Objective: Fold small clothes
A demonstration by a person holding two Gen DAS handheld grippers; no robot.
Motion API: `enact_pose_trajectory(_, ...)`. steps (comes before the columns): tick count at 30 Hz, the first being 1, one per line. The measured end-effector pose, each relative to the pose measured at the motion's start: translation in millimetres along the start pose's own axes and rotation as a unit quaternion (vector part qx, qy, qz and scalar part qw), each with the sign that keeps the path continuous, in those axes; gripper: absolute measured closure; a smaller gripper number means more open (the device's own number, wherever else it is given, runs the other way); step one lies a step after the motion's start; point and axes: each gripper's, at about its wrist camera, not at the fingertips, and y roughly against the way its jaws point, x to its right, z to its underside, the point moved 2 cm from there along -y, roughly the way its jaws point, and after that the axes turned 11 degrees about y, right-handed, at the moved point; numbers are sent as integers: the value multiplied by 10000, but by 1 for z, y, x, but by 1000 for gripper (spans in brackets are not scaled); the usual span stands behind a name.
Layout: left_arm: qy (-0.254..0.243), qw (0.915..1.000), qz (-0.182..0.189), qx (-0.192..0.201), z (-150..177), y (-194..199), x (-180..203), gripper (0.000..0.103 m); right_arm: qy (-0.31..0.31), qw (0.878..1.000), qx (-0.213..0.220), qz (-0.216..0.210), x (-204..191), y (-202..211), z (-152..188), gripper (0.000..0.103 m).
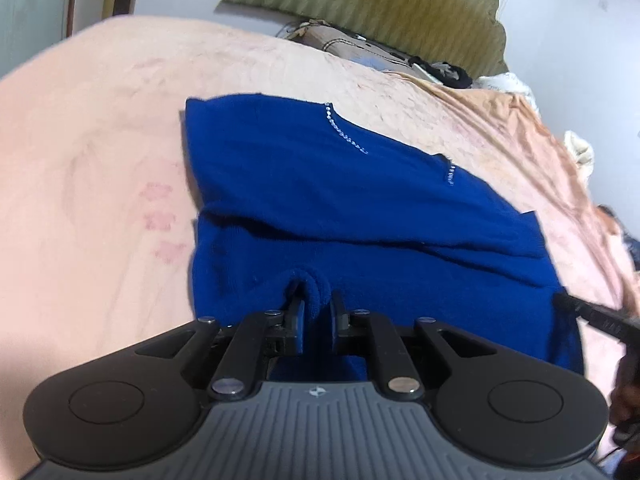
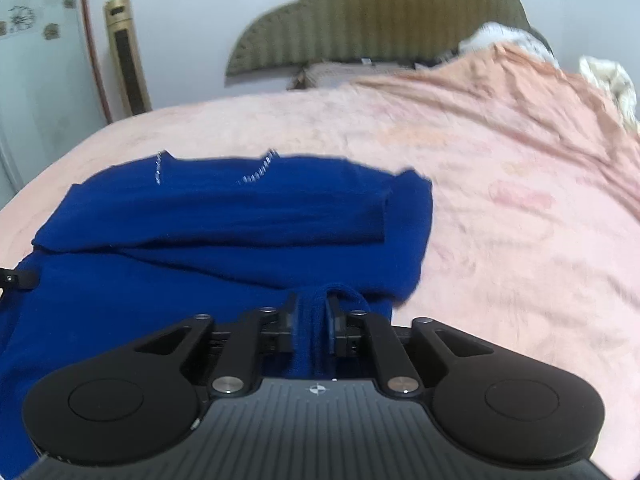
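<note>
The left gripper [image 1: 316, 312] points forward and down at the bed, its jaws drawn close together on a bunched ridge of the blue sweater [image 1: 340, 200], which rises in a small fold between the pads [image 1: 298, 322]. The right gripper [image 2: 312, 320] is angled down in much the same way and also pinches a raised pleat of the sweater's near hem, with the cloth running straight down between its jaws, which stand a little wider than the left's. In the left view the tip of the right gripper shows at the right edge, reaching onto the sweater's near corner, and a dark glimpse of a hand [image 1: 626, 396] sits just below it. In the right view a small part of the left gripper pokes in at the left edge, against the cloth. The sweater lies spread across a pink blanket [image 2: 500, 200] that covers the bed, with a sleeve laid across its body as a horizontal band and two short lines of sparkling beads [image 1: 344, 130] near the neckline at the far side. Beyond the blanket stands an olive padded headboard [image 2: 380, 20] against a white wall, with pillows and rumpled bedding heaped in front of it. A gold tower fan [image 2: 126, 56] stands by the wall on the left.
</note>
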Motion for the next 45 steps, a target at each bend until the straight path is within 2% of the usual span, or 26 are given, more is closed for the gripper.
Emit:
enact_pose_trajectory(2, -2, 10000, -32, -47, 4, 8, -4, 79, 29, 10000, -11, 27, 0, 10, 8, 60)
enact_pose_trajectory(3, -2, 9999, -72, -73, 8, 13, -6, 74, 31, 10000, -18, 60, 1, 17, 13, 59)
enact_pose_trajectory(5, -26, 9998, -169, -89, 17, 23, -11, 45, -79, 9999, -61, 51, 4, 29, 22, 54)
enact_pose_trajectory(7, -107, 9996, -247, -9, 29, 36, -15, 32, -350, 9992, -168, -86, 10, 42, 35, 53)
enact_pose_trajectory(11, -139, 9995, -246, -108, 55, 56, -21, 31, -865, 9940, -477, -468, 14, 62, 66, 53)
enact_pose_trajectory(14, -146, 9997, -166, -119, 75, 72, -24, 28, -1053, 9911, -562, -585, 9, 77, 84, 52)
enact_pose_trajectory(19, -132, 9997, 31, -227, 97, 86, -19, 25, -1375, 9839, -627, -956, -1, 93, 93, 50)
enact_pose_trajectory(22, -15, 9996, 205, -192, 103, 86, -15, 25, -1218, 9855, -607, -1014, -18, 94, 94, 50)
enact_pose_trajectory(27, -17, 9984, 450, -328, 108, 82, -6, 27, -887, 9885, -551, -1096, -43, 98, 92, 51)
enact_pose_trajectory(28, -65, 9986, 432, -314, 109, 82, -4, 28, -781, 9899, -532, -1059, -47, 98, 93, 54)
enact_pose_trajectory(30, -52, 9991, 356, -242, 111, 81, -2, 43, -509, 9937, -514, -861, -55, 100, 92, 67)
enact_pose_trajectory(31, -14, 9993, 294, -209, 111, 80, -2, 54, -448, 9944, -507, -815, -56, 100, 92, 83)
enact_pose_trajectory(32, 30, 9995, 235, -191, 111, 79, -2, 67, -492, 9939, -495, -854, -55, 101, 92, 90)
enact_pose_trajectory(34, 198, 9992, 229, -280, 109, 77, -6, 89, -514, 9936, -477, -880, -52, 102, 91, 90)
enact_pose_trajectory(36, 433, 9979, 356, -334, 107, 78, -11, 91, -559, 9926, -367, -1013, -50, 107, 87, 91)
enact_pose_trajectory(38, 440, 9977, 440, -257, 104, 85, -11, 92, -703, 9893, -193, -1263, -43, 115, 80, 91)
enact_pose_trajectory(42, 471, 9921, 1150, 150, 93, 121, -9, 92, -840, 9810, 298, -1725, -29, 145, 62, 91)
enact_pose_trajectory(45, 445, 9874, 1467, 405, 84, 148, -9, 92, -837, 9762, 618, -1901, -21, 170, 51, 91)
